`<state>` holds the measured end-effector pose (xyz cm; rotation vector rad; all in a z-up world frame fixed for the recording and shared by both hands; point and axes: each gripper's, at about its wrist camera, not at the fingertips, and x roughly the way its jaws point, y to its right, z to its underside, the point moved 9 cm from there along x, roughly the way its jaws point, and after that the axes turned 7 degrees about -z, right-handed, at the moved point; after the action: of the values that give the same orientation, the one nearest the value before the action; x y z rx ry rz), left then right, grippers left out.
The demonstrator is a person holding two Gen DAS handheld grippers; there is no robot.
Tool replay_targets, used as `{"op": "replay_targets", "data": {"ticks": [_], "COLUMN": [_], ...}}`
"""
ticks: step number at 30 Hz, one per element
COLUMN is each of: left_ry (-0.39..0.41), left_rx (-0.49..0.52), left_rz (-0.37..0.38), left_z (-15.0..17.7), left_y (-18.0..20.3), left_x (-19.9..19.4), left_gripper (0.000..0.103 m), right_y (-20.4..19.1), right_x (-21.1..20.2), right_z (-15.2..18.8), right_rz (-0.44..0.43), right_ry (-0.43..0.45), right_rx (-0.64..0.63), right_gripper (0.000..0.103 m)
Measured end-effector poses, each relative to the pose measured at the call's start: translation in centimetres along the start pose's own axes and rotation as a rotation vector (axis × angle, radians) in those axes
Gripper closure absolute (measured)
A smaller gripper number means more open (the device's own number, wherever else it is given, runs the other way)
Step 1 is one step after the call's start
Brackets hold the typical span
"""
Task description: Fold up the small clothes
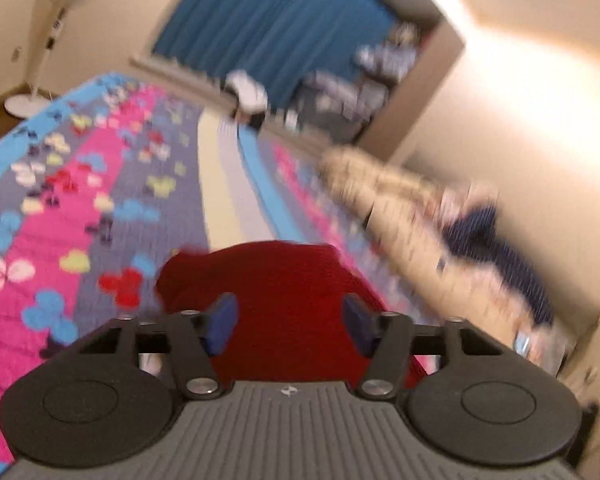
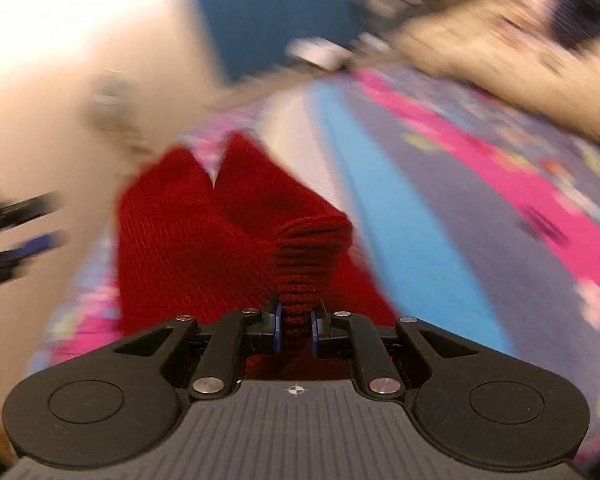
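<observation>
My right gripper [image 2: 296,328] pinches the red knit's [image 2: 204,248] bunched edge at lower centre — ready to fold; left gripper [image 1: 290,326] gapes wide above it, free to smooth.

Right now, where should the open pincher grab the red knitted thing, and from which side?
My guess: the left gripper should take the red knit garment at its near edge, coming straight ahead and low over the patterned quilt. The cloth already lies between its open fingers. The right gripper pinches a bunched ribbed edge, so a second hold on a free edge would spread it for folding.
</observation>
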<state>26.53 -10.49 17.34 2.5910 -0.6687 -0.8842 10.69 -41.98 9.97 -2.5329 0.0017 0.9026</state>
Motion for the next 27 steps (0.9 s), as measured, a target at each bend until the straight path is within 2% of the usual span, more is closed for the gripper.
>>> {"op": "replay_targets", "data": {"ticks": [2,3,4,6,8,10,11,12,13,14,15,16,18,19,20,21,23,25,26,27], "left_ry": [-0.074,-0.104,-0.129,-0.167,-0.184,-0.216,-0.231,-0.243,-0.265,-0.290,-0.321,-0.330,-0.343,-0.341,-0.341,-0.346,-0.361,-0.350,-0.349,-0.348], "left_rx": [0.089,0.130,0.167,0.244,0.280,0.302,0.324,0.349,0.382,0.410,0.456,0.507,0.591,0.603,0.603,0.596,0.588,0.602,0.601,0.587], "left_rz": [-0.008,-0.010,-0.010,0.003,0.020,0.055,0.072,0.083,0.100,0.111,0.109,0.095,0.081,0.083,0.090,0.098,0.108,0.099,0.095,0.090], "left_z": [2.2,3.1,4.0,5.8,7.3,8.5,9.2,9.8,10.8,11.6,12.9,13.6,15.0,15.2,15.2,15.3,15.6,15.6,15.5,15.2], "left_y": [0.7,1.1,0.9,1.8,2.5,3.3,3.8,4.3,4.9,5.2,5.5,5.6,5.6,5.6,5.5,5.4,5.3,5.3,5.4,5.3], "left_x": [1.1,1.5,2.0,3.1,3.6,4.3,4.8,5.0,5.3,5.9,6.4,6.7,7.1,7.1,7.2,7.2,7.3,7.2,7.0,6.7], "left_gripper": [0.060,0.061,0.061,0.061,0.061,0.061,0.061,0.061,0.061,0.062,0.062,0.062,0.062,0.062,0.062,0.062,0.062,0.060,0.058,0.058], "right_y": [3.7,5.1,5.8,6.0,5.7,6.3,6.7,7.2,7.4,7.5,7.6,7.1,5.7,5.3,5.5,6.6,8.9,9.4,8.9,8.5], "right_x": [1.8,2.3,2.2,1.7,1.5,1.5,1.7,1.8,2.9,3.0,2.7,2.2,0.0,-0.4,0.0,1.2,3.9,3.6,3.1,2.6], "right_z": [1.9,2.8,3.0,2.3,1.3,0.7,0.6,0.7,0.2,0.2,-0.2,-0.8,-2.4,-2.8,-2.6,-1.7,1.5,1.7,1.0,0.3], "right_rz": [0.076,0.062,0.017,-0.025,-0.074,-0.092,-0.100,-0.102,-0.103,-0.101,-0.095,-0.107,-0.185,-0.206,-0.174,-0.106,-0.036,-0.017,-0.004,0.011], "right_ry": [-0.099,-0.136,-0.134,-0.108,-0.069,-0.056,-0.059,-0.077,-0.089,-0.086,-0.068,-0.036,0.084,0.099,0.067,-0.006,-0.196,-0.191,-0.172,-0.158], "right_rx": [0.079,0.151,0.220,0.257,0.280,0.324,0.349,0.363,0.364,0.357,0.331,0.300,0.216,0.177,0.158,0.157,0.221,0.248,0.205,0.169], "right_gripper": [0.090,0.088,0.085,0.078,0.072,0.040,0.036,0.037,0.046,0.057,0.080,0.082,0.083,0.083,0.083,0.083,0.079,0.066,0.064,0.056]}}
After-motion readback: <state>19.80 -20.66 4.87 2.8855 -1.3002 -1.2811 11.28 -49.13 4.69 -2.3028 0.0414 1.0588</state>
